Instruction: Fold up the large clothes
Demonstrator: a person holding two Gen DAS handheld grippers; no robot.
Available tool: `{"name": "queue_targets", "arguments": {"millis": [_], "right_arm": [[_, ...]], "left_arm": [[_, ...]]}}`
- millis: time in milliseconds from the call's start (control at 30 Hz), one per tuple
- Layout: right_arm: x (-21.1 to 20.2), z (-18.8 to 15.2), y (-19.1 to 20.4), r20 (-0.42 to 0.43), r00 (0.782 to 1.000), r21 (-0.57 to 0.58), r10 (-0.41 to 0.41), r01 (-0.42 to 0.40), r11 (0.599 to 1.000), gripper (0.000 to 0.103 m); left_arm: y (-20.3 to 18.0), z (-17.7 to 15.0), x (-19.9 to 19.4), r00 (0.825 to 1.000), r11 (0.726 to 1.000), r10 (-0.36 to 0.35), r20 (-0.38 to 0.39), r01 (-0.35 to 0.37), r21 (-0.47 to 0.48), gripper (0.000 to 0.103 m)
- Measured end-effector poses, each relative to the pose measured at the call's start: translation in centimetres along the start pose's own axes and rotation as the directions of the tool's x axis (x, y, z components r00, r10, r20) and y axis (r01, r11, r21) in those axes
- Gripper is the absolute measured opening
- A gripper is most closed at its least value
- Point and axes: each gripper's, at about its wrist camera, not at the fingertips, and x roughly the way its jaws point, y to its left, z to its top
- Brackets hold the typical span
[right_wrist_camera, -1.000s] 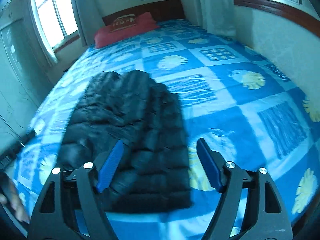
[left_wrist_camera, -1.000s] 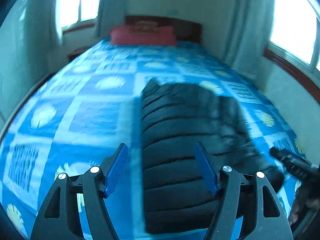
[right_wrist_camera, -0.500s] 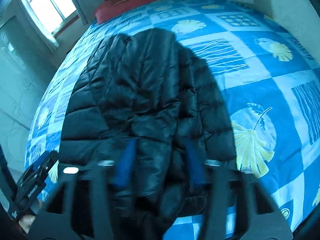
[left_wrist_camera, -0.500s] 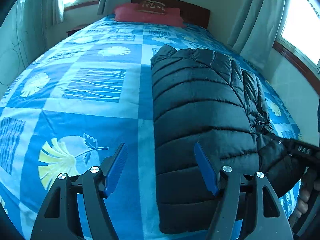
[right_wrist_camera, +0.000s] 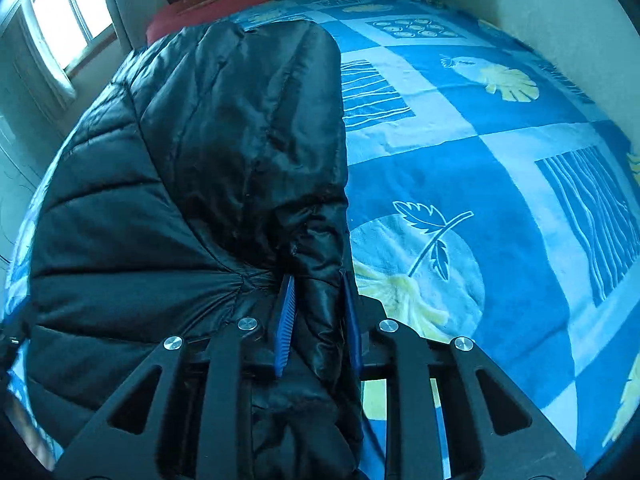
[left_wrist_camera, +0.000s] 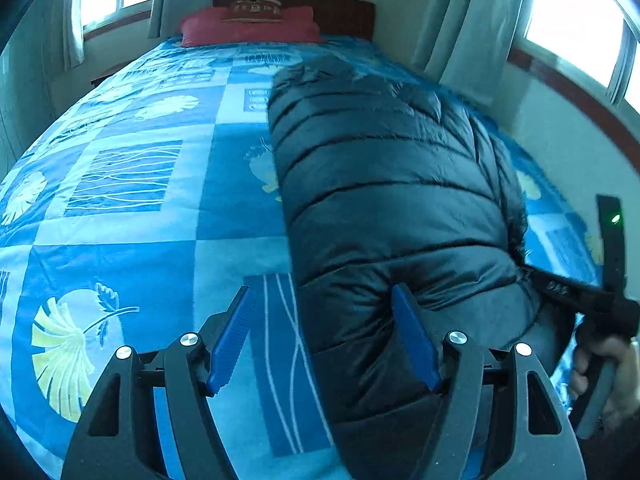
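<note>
Black quilted puffer jacket (left_wrist_camera: 384, 216) lying flat on the bed, on a blue patchwork bedspread with pale leaf prints (left_wrist_camera: 120, 208); long axis running from the near foot edge toward the dark wooden headboard (left_wrist_camera: 340, 10), far end just short of the red pillow (left_wrist_camera: 248, 26). Quilt seams crossing that axis. One side folded inward, showing shiny lining in the right wrist view (right_wrist_camera: 248, 128).

Left tongs (left_wrist_camera: 324, 332) standing apart, low over the jacket's left near edge: right blue pad pressing into the puffed fabric, left pad over bare bedspread, jacket edge between them but not pinched.

Right tongs (right_wrist_camera: 318, 316) having just been closing, now clamped on a bunched fold of the jacket's near right edge, blue pads squeezing shiny black fabric from both sides, bedspread just beside to the right.

In the left wrist view, a hand (left_wrist_camera: 600, 368) gripping the handle of the right tongs at the frame's right edge.
</note>
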Motion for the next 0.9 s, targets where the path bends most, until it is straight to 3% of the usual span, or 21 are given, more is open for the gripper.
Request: {"name": "queue_targets", "arguments": {"millis": [100,200,400,533,633,800,900], "right_arm": [[-0.8,0.3,-0.5,0.034,0.999,-0.004,-0.021,0.021,1.000,0.041],[-2.9,-0.1,-1.0,0.079,0.997,-0.002,-0.012,0.013,1.000,0.047],[-9.0,-2.3,0.9,0.196,0.981,-0.063,-0.003,0.016,0.998,0.047],[-11.6,-3.5,2.3,0.244,0.968,-0.111,0.057,-0.031,0.993,0.038],[-10.9,-4.0,3.1,0.187,0.975,-0.143,0.116,-0.090,0.986,0.027],[-5.2,-4.2,2.7,0.068,0.995,-0.137,0.071,-0.061,0.989,0.026],[-2.0,-4.7,2.4,0.061,0.996,-0.153,0.058,-0.048,0.987,0.026]], "left_arm": [[-0.1,0.0,0.5,1.000,1.000,0.010,-0.010,-0.010,-0.002,0.070],[0.1,-0.1,-0.2,1.000,1.000,0.018,0.000,-0.018,-0.006,0.070],[0.5,-0.8,-3.8,0.997,0.999,0.025,0.075,-0.023,-0.031,0.070],[0.0,-0.8,-5.7,0.993,0.999,-0.011,0.114,0.014,-0.030,0.070],[-0.5,-0.7,-4.2,0.997,0.999,-0.035,0.063,0.036,-0.025,0.070],[-0.7,-1.1,0.0,0.998,0.997,-0.057,-0.032,0.055,-0.060,0.070],[-1.3,-1.2,1.4,0.999,0.999,-0.028,-0.041,0.027,-0.027,0.071]]}}
